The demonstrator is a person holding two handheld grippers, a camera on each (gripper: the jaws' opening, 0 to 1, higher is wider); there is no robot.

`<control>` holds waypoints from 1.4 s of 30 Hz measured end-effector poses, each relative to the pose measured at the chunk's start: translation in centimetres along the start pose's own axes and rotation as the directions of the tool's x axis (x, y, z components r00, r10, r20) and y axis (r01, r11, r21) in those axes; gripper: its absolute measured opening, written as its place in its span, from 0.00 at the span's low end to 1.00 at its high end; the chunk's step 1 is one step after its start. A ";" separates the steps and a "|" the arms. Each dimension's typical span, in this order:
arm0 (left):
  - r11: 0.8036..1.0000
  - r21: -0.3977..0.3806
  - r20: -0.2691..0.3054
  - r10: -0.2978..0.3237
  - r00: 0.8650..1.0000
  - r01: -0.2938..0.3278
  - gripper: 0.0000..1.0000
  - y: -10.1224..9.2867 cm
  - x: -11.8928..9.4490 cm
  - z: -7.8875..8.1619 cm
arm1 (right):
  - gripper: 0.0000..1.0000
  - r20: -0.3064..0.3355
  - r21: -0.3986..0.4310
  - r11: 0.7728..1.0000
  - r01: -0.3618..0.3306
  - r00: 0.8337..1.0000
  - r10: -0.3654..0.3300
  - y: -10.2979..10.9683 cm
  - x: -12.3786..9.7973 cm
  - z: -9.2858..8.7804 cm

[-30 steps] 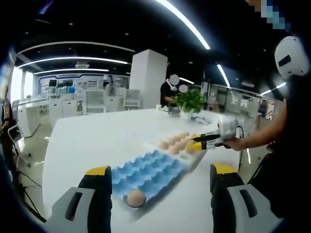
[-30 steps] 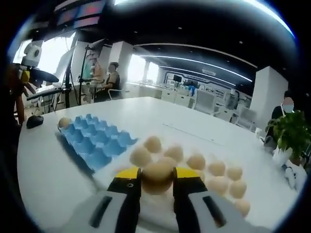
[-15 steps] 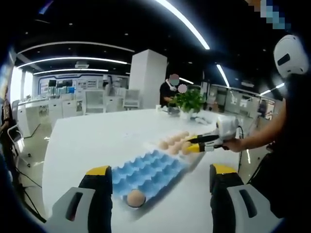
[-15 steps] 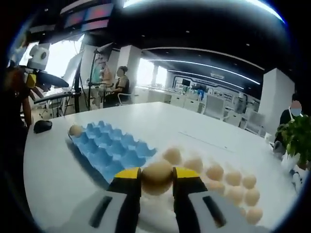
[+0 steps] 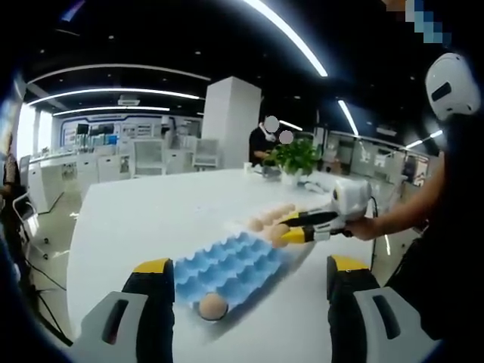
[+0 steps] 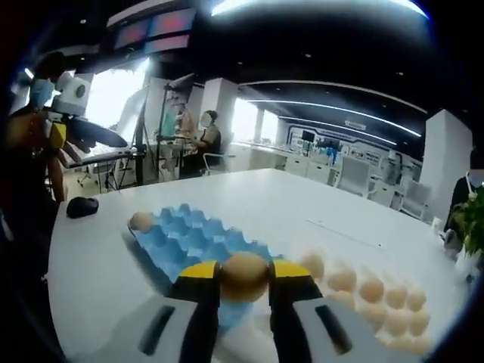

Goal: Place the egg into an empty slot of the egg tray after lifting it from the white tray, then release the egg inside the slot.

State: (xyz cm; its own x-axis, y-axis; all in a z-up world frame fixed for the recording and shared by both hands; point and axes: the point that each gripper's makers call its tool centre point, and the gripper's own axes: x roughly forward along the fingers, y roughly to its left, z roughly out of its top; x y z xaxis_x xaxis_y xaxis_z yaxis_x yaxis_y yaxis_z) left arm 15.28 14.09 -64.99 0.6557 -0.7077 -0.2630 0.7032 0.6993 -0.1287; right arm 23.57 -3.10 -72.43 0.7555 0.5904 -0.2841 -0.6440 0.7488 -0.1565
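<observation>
The right gripper [image 6: 243, 281] is clamped on an egg [image 6: 243, 276], held above the near edge of the blue egg tray [image 6: 198, 239]. One egg [image 6: 141, 221] sits in a far corner slot. More eggs [image 6: 370, 290] lie just beside the tray on the white table [image 6: 287, 204]. The left gripper [image 5: 249, 281] hangs with its jaws wide apart, holding nothing.

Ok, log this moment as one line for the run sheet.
right tongs: shut on egg | over blue egg tray edge | one egg in tray | left tongs: open, idle
</observation>
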 end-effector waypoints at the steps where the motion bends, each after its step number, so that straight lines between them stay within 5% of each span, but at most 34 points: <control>1: 1.000 0.000 0.001 -0.001 1.000 0.001 0.84 0.0 0.0 0.0 | 0.25 0.005 -0.004 1.000 -0.009 1.000 0.009 0.5 0.3 0.2; 22: 1.000 -0.004 0.001 0.001 1.000 -0.001 0.84 0.1 -0.4 -0.2 | 0.24 0.048 -0.023 0.987 -0.158 0.986 0.159 7.6 4.5 3.1; 42: 1.000 -0.012 0.007 0.017 1.000 -0.017 0.83 1.0 -1.2 -0.4 | 0.24 0.014 -0.041 0.968 -0.249 0.968 0.249 12.1 7.2 2.4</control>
State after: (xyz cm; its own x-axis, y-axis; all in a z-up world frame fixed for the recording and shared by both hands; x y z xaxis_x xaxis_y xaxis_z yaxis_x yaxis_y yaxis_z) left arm 15.07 15.70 -65.22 0.6697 -0.6961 -0.2587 0.6885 0.7126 -0.1352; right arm 21.52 10.95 -74.08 0.5727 0.7626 -0.3007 -0.8159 0.5657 -0.1194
